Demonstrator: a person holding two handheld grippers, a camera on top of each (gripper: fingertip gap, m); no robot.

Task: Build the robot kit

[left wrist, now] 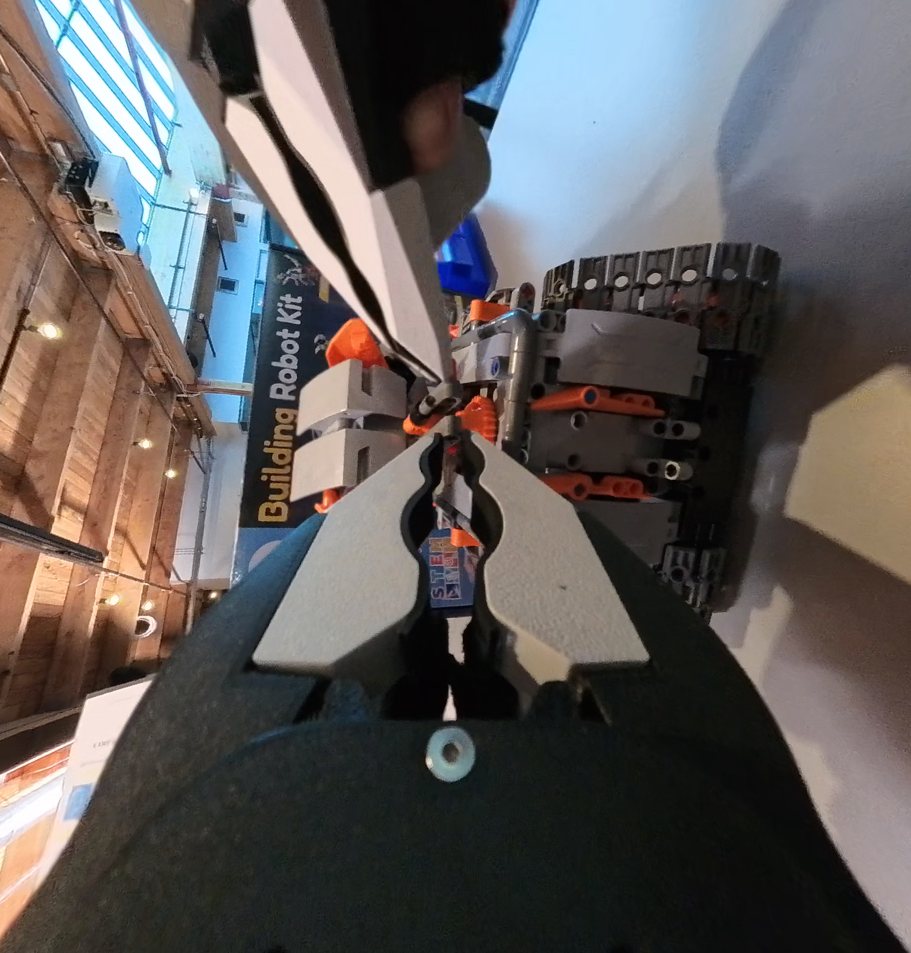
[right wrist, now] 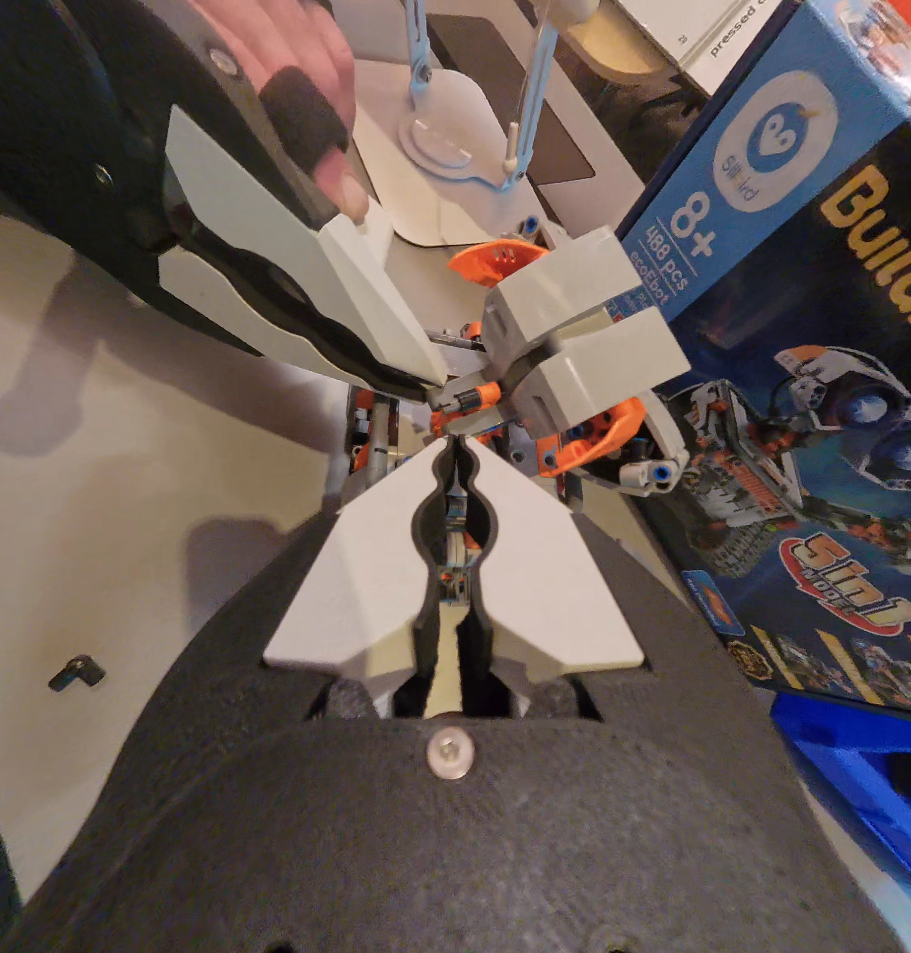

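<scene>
A grey, black and orange brick-built tracked robot model (left wrist: pixel 628 412) lies on the white table (left wrist: pixel 649 129). My left gripper (left wrist: pixel 450 438) is shut, its tips pinching a thin grey part at the model's middle. My right gripper (left wrist: pixel 440 380) comes in from the upper left and is shut on a small grey part just above that. In the right wrist view my right gripper (right wrist: pixel 456 439) is closed at the model's (right wrist: pixel 572 335) centre. The left gripper (right wrist: pixel 435 385) meets it from the upper left, with a person's hand (right wrist: pixel 298 77) behind it.
A dark blue printed kit box (right wrist: pixel 804 387) stands just behind the model and also shows in the left wrist view (left wrist: pixel 278 412). A blue bin (right wrist: pixel 855 773) sits beside it. A small black piece (right wrist: pixel 76 673) lies loose on the table (right wrist: pixel 133 412). A white lamp base (right wrist: pixel 443 144) stands beyond. Both grippers' tips are close together, under 4 cm apart.
</scene>
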